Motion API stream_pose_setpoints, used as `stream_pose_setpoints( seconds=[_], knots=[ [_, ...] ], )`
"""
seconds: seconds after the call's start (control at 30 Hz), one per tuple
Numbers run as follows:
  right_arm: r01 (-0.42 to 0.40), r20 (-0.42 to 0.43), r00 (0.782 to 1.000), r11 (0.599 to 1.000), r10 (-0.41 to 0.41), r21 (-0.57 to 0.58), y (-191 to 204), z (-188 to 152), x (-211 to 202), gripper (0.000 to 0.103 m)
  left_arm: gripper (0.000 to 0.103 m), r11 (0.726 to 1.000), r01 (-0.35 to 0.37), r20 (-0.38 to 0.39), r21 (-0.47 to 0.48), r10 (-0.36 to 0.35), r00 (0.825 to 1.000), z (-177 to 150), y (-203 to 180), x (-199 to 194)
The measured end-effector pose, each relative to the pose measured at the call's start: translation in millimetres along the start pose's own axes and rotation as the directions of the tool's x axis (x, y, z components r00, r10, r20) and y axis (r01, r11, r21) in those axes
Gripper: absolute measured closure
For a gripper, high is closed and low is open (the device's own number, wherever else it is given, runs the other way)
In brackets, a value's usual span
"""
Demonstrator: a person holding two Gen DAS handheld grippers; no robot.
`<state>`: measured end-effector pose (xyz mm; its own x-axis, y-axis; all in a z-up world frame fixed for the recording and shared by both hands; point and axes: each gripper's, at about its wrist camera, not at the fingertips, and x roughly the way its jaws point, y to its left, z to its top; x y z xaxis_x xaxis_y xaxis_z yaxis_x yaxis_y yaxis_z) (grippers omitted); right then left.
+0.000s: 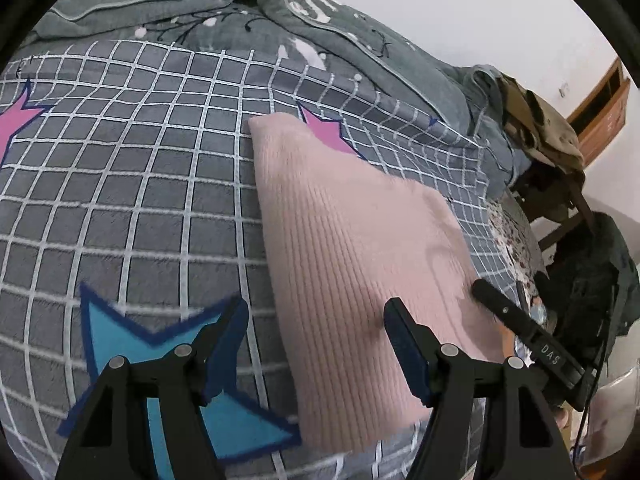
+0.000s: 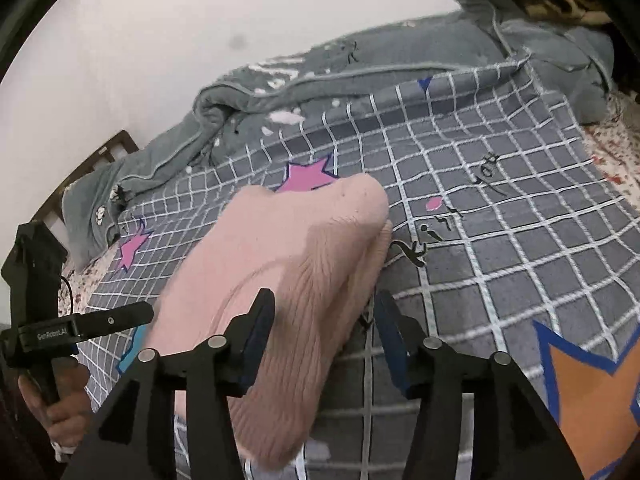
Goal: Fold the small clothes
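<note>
A pink ribbed knit garment lies folded on the grey checked bedspread. My left gripper is open just above its near left edge, one finger over the bedspread, the other over the knit. In the right wrist view the same garment lies doubled over with a rounded fold at its far end. My right gripper is open, its jaws either side of the garment's right edge, holding nothing. The left gripper shows at the left of that view, the right gripper at the right of the left wrist view.
A rumpled grey blanket lies along the far side of the bed by the white wall. Clothes are heaped on a wooden chair at the right. A wooden headboard stands at the left of the right wrist view.
</note>
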<state>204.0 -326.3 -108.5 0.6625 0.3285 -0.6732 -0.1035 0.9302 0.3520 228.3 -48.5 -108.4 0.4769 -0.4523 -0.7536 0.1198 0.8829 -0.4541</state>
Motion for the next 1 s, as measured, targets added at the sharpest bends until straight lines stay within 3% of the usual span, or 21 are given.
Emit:
stream_pose_setpoints(
  seconds=[0.3,0.53,0.77,0.87,1.0],
  knots=[
    [-0.005,-0.102,0.995,1.0,0.005,-0.005,-11,16,48,0.032,0.035,0.997,0.052,-0.033,-0.057,-0.054,0.998,33,20,40],
    [-0.045,-0.147,0.988,0.999,0.045,0.003,-15,19,69,0.033,0.036,0.995,0.074,-0.071,-0.067,-0.079,0.994,43,22,61],
    [-0.088,-0.157,0.983,0.996,0.092,0.034,-19,18,75,0.033,0.048,0.996,0.075,-0.072,-0.041,-0.078,0.994,44,14,69],
    [-0.114,-0.156,0.98,0.992,0.122,0.056,-20,18,76,0.037,0.057,0.997,0.071,-0.056,-0.024,-0.073,0.996,43,12,66],
    [-0.169,-0.148,0.972,0.98,0.184,0.109,-21,17,74,0.058,0.065,0.998,0.063,-0.029,0.009,-0.063,0.998,43,6,59]
  ],
)
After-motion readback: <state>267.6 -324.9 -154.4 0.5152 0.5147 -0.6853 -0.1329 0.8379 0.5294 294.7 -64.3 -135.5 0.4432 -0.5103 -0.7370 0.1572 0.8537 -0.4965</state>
